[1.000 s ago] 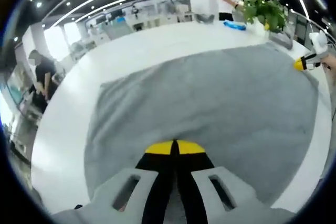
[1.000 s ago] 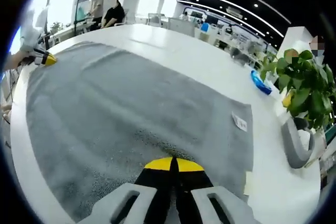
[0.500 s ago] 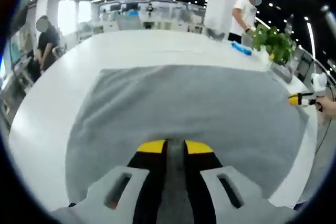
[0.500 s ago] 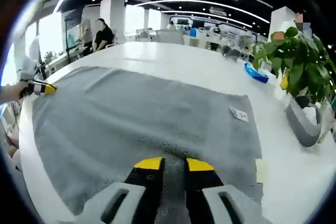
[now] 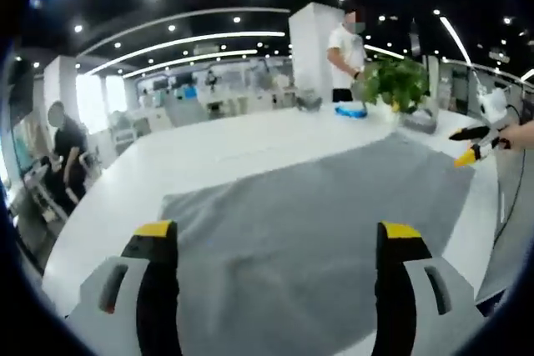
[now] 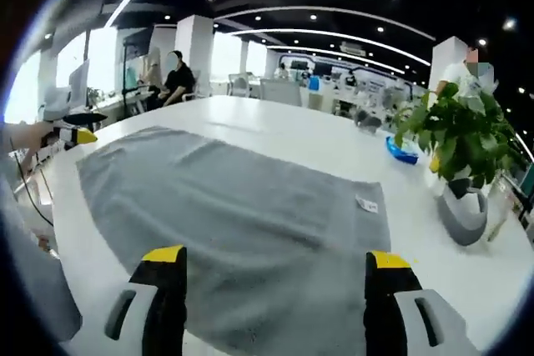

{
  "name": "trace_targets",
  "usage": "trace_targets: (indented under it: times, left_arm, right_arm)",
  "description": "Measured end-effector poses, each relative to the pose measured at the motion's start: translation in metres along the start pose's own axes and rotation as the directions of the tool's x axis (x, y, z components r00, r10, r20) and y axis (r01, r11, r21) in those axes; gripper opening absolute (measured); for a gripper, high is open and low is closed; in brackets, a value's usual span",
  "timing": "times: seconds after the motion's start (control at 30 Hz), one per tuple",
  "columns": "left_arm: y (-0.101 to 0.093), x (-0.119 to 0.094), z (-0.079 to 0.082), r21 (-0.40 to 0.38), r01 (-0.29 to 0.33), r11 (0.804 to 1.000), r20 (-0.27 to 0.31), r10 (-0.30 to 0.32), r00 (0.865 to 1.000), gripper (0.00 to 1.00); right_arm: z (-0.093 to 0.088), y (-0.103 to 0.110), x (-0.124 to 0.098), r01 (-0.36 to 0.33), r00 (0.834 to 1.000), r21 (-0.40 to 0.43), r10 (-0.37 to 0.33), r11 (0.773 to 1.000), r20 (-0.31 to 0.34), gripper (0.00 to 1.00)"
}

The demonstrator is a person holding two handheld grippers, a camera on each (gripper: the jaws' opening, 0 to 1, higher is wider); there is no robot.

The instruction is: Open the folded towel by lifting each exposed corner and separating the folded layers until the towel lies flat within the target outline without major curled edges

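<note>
Towel point(image 5: 325, 206) is lying spread out and grey across the white table point(image 5: 209, 152), and in the left gripper view it's running from just past your left claw point(image 5: 271, 235) out toward the far right side, looking pretty flat with only soft ripples in the cloth. You're holding that left claw wide apart, both yellow-tipped jaws standing clear on either side with nothing between them, hovering over the near edge of the towel. Over at the right side of the same view, your right claw is poking in, sitting just off the towel's far corner with a hand point(image 5: 521, 132) behind it; I can't tell from here if it's touching the cloth.

In the right gripper view you're doing the same thing: right claw point(image 6: 275, 260) spread wide, empty, sitting above the near edge of the towel point(image 6: 225, 206). A small white label point(image 6: 365, 204) is showing near the towel's right edge. Your left claw is peeking in at the left, just beside the towel's far corner.

Potted plant point(image 6: 459, 143) is sitting on the table point(image 6: 334, 143) to the right of the towel, well apart from it, with a blue thing point(image 6: 402, 150) lying near it. A few people point(image 6: 177, 81) are hanging around beyond the table.
</note>
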State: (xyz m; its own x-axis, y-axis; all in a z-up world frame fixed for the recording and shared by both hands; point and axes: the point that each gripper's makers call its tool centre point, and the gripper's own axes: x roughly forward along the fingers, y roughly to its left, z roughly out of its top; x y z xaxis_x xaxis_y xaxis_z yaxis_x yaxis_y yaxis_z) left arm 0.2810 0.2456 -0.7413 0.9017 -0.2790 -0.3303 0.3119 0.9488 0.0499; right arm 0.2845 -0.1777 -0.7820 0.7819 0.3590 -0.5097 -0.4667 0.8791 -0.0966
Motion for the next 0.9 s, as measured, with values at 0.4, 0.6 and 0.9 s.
trace_targets:
  times: [0.4,0.6,0.9]
  left_arm:
    - [-0.015,-0.06,0.016,-0.025,-0.015,1.0,0.037,0.015,0.999,0.99]
    - [-0.014,-0.087,0.027,-0.04,-0.037,0.999,0.065,0.039,0.997,0.99]
    - [-0.016,-0.105,0.03,-0.027,-0.057,0.998,0.078,0.059,0.995,0.99]
  right_arm:
    - [0.019,0.015,-0.074,0.04,0.996,0.024,-0.041,0.999,0.08,1.0]
    - [0.032,0.018,-0.095,0.057,0.991,0.0,-0.057,0.998,0.12,1.0]
    - [0.033,0.029,-0.101,0.058,0.989,-0.007,-0.056,0.998,0.135,0.99]
